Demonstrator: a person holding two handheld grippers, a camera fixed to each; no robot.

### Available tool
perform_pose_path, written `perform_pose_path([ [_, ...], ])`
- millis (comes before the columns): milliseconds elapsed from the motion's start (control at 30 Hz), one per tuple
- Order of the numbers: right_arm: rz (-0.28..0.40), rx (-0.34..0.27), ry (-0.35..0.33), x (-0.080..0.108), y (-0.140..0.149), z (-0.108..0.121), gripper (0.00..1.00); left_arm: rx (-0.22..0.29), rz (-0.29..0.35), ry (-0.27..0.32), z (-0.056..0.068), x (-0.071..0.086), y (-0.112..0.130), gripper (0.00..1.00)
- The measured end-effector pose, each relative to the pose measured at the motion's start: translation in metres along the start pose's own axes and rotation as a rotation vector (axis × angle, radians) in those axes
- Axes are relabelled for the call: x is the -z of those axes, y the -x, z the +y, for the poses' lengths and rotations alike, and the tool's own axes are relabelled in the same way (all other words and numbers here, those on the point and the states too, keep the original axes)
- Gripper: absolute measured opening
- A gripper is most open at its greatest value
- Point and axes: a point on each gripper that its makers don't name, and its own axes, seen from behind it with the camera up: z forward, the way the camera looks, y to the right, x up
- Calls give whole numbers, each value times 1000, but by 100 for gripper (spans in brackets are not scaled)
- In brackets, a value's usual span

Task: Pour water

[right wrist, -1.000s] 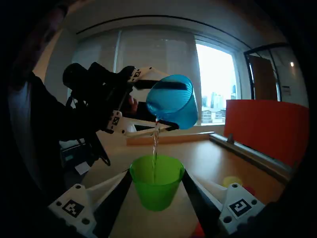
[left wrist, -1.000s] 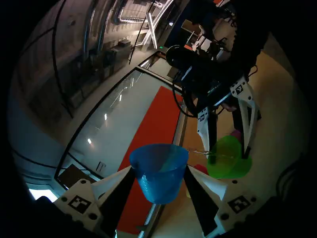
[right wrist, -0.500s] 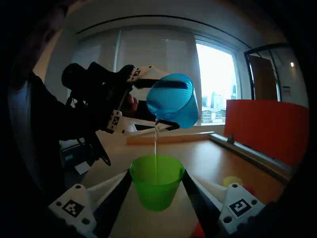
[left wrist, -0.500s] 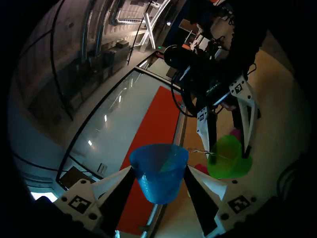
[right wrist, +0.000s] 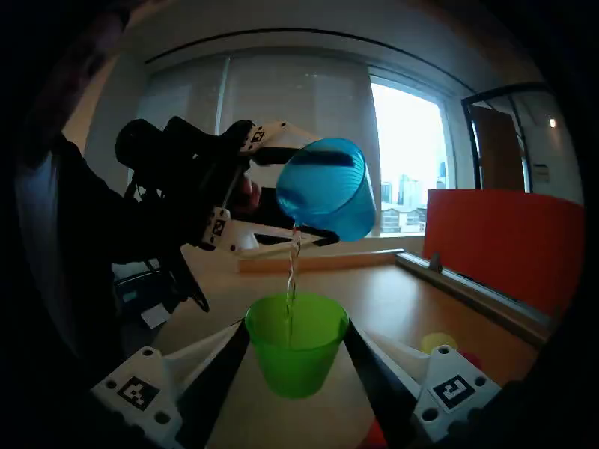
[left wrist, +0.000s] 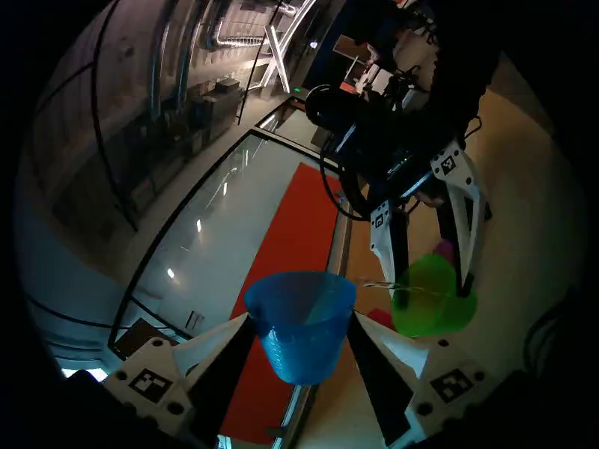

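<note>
**Q:** Left gripper [left wrist: 301, 320]: what is it doing?

**R:** It is pressing both fingers on the blue cup [left wrist: 301, 353], narrowed to the cup's width. It is holding the cup tipped, with the rim pointing down toward the green cup [left wrist: 434, 303].

**Q:** And the right gripper [right wrist: 296, 333]?

**R:** It is gripping the green cup upright between its two fingers, directly beneath the blue one. Whether the cup is touching the wooden surface [right wrist: 397, 299], I cannot tell.

**Q:** Is anything passing between them?

**R:** A thin stream of water [right wrist: 290, 269] is falling from the blue cup's lower lip and landing inside the green cup, left of its middle. How full the green cup is, I cannot tell.

**Q:** Are the cups touching?

**R:** No, they are hanging apart, with the stream bridging the gap.

**Q:** What is crowding the edges?

**R:** An orange panel [right wrist: 502, 239] is standing along the right edge of the surface, with a raised rail [right wrist: 468, 288] running at its foot. A small yellow thing [right wrist: 438, 342] is lying near the right gripper's right finger. The person's dark-clothed arm [right wrist: 97, 224] is reaching in from the left. Bare wood is stretching from the green cup toward the far window [right wrist: 408, 165].
</note>
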Motion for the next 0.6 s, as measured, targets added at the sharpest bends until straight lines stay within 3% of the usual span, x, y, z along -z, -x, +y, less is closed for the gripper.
perform_pose_path([
  [600, 1, 4, -3, -1, -1, -1, 92, -26, -2, -1, 1, 3, 1, 83],
])
